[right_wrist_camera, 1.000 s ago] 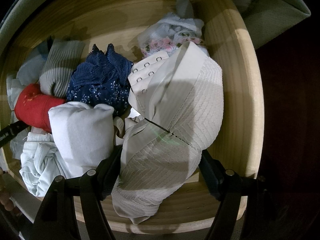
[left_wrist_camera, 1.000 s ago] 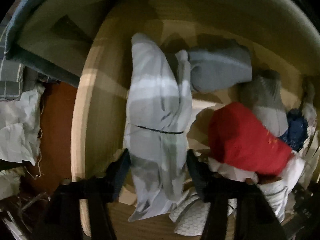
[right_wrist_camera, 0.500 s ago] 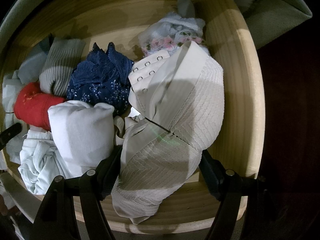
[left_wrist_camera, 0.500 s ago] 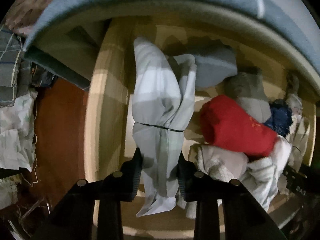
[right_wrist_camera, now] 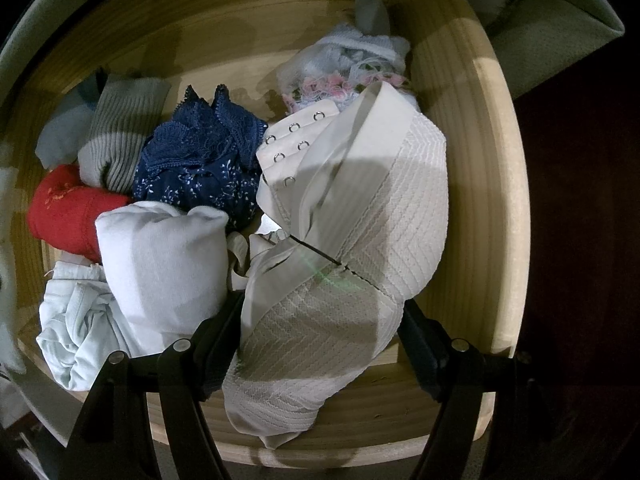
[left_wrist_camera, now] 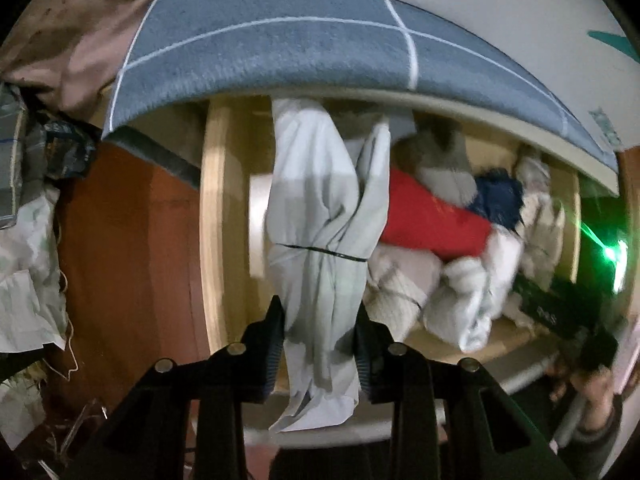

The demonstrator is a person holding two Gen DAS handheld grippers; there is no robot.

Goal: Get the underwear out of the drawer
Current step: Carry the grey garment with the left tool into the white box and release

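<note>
Plainly the pale grey underwear (left_wrist_camera: 320, 240) is light and limp: it hangs as a long, twisted strip, cinched partway down by a thin dark band, and will sag and swing from whatever point holds it. A pinch across a bunched, doubled part of the fabric looks safest, since a single loose layer could slide out from between the pads. The left hand-held gripper (left_wrist_camera: 320, 344) has just been closing, and its jaws now press the lower part of that strip from both sides, with a loose tail of cloth below the pads. The rest of the garment stretches away from the jaws, across the wooden drawer (left_wrist_camera: 210, 216), to a far end that passes out of sight under the blue mat (left_wrist_camera: 304, 48); whether that end is clear of the drawer cannot be told. In the right wrist view the right hand-held gripper (right_wrist_camera: 320, 336) straddles a white textured bra (right_wrist_camera: 360, 264) lying against the drawer's right wall, its jaws set wide on either side; its left pad looks to touch the fabric, while the right pad stands clear, so nothing is clamped. Beside the bra lie a navy lace piece (right_wrist_camera: 200, 168), a white roll (right_wrist_camera: 164, 256) and a red piece (right_wrist_camera: 68, 208).
</note>
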